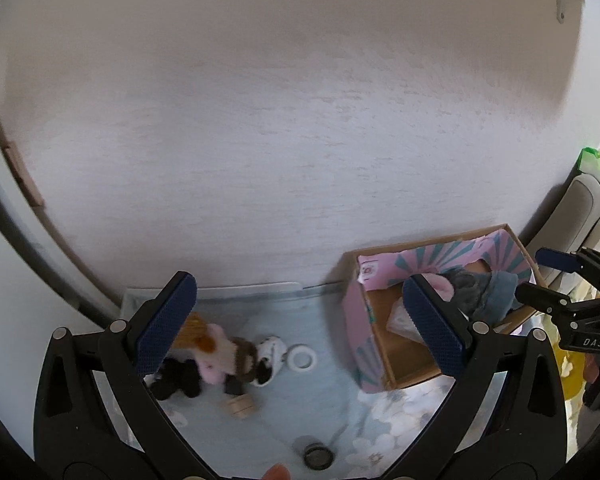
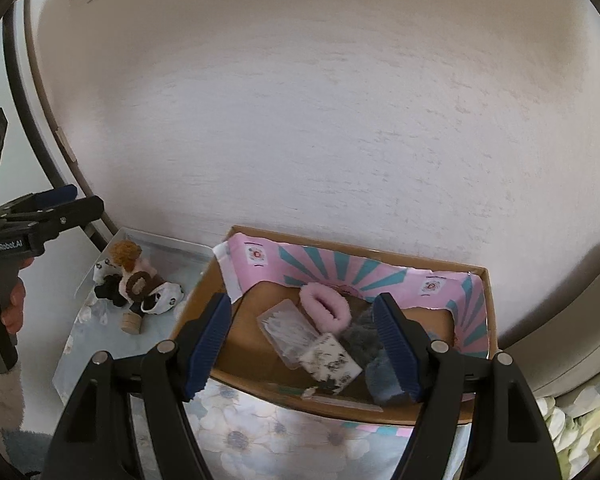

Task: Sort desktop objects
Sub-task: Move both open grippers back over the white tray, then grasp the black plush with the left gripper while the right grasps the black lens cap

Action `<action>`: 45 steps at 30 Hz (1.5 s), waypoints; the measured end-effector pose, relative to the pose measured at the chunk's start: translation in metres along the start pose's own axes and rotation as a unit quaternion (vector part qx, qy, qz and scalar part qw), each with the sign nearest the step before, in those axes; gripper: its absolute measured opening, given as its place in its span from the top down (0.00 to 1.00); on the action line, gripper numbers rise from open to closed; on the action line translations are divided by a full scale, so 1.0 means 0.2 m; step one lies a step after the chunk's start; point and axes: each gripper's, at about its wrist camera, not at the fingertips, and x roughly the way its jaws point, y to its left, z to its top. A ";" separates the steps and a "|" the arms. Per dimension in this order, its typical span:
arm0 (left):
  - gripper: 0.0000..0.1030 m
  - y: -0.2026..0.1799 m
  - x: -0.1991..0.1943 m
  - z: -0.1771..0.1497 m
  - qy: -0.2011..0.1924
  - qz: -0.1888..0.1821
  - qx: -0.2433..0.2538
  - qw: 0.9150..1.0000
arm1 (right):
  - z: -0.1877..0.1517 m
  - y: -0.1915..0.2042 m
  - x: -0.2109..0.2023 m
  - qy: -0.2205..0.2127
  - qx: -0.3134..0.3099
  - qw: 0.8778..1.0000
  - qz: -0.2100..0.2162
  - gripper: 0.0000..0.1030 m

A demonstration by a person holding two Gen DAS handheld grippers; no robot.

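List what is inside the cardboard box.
Inside the cardboard box: a pink fluffy scrunchie, a clear plastic packet, a white patterned block, and grey and blue fuzzy pieces. Whatever lies beneath them is covered.

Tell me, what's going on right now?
Both tongs open, empty: left, right. Box holds pink scrunchie. Toy pile still outside. Nothing blocking.
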 end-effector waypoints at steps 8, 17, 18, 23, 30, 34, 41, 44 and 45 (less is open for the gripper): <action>0.00 0.20 -0.15 -0.03 -0.024 0.041 -0.019 0.999 | 0.02 0.20 -0.06 -0.023 -0.018 1.000 0.001 0.33; 0.00 0.48 -0.24 -0.11 -0.021 0.087 -0.030 0.996 | -0.02 0.42 -0.03 -0.026 -0.030 0.999 0.015 0.33; 0.00 0.50 -0.24 -0.13 -0.020 0.087 -0.030 0.996 | -0.03 0.44 -0.02 -0.025 -0.032 0.999 0.018 0.33; 0.00 0.56 -0.19 -0.22 0.004 0.078 -0.028 0.997 | -0.09 0.57 0.05 -0.009 -0.040 0.998 0.042 0.33; 0.00 0.64 -0.06 -0.41 0.042 0.071 -0.020 0.996 | -0.19 0.72 0.15 0.016 -0.038 0.997 0.067 0.33; 0.00 0.70 0.05 -0.56 0.057 0.070 -0.027 0.996 | -0.29 0.79 0.25 0.035 -0.034 0.996 0.075 0.33; 0.02 0.72 0.19 -0.80 0.041 0.083 -0.071 0.993 | -0.51 0.86 0.47 0.074 -0.005 0.996 0.054 0.33; 0.04 0.71 0.29 -0.86 0.046 0.092 -0.086 0.991 | -0.58 0.88 0.55 0.088 0.004 0.995 0.048 0.33; 0.05 0.71 0.31 -0.87 0.047 0.094 -0.089 0.991 | -0.60 0.89 0.57 0.093 0.006 0.995 0.049 0.33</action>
